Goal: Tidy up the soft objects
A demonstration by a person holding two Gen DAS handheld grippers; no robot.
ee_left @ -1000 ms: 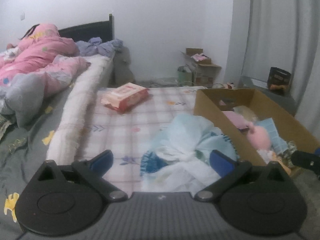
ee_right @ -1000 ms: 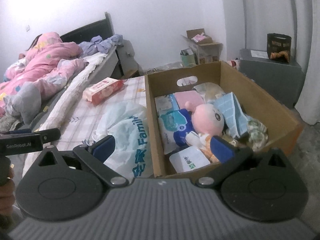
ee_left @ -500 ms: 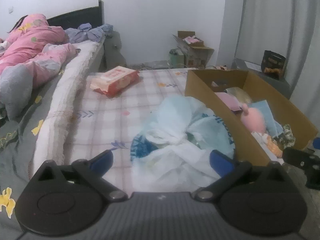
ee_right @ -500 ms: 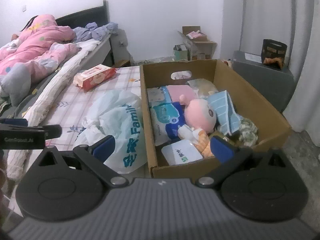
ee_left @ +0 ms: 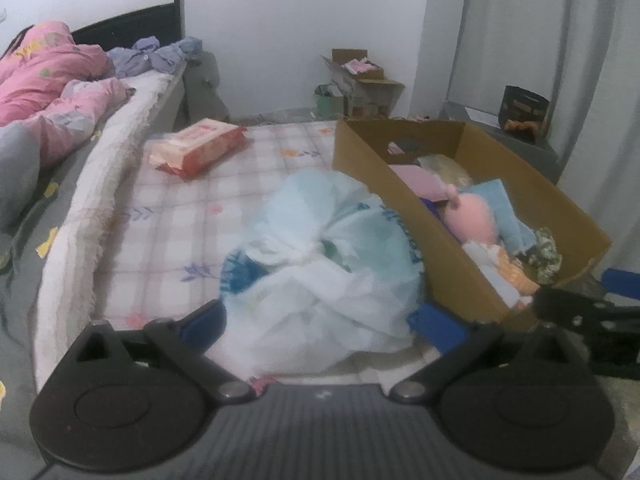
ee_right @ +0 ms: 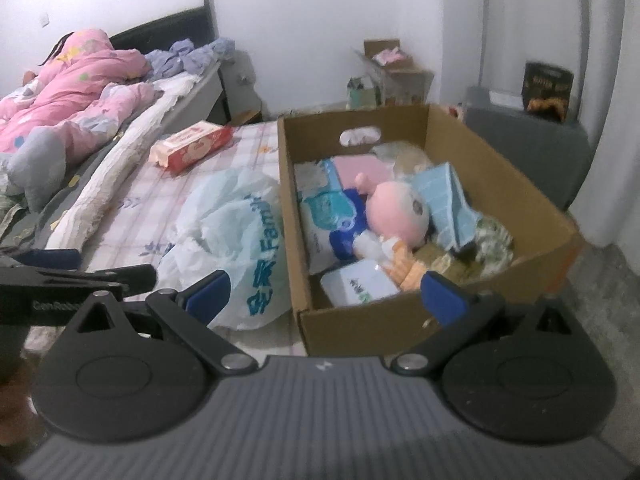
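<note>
chg: left gripper closer vs 1 s ago, spread wide astride crumpled white-blue plastic bag | right gripper spread, empty, at brown cardboard box | likely bag pick next

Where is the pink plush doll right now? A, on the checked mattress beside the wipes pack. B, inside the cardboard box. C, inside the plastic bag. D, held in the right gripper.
B: the pink plush doll lies among the packs inside the cardboard box, and both grippers are open.
</note>
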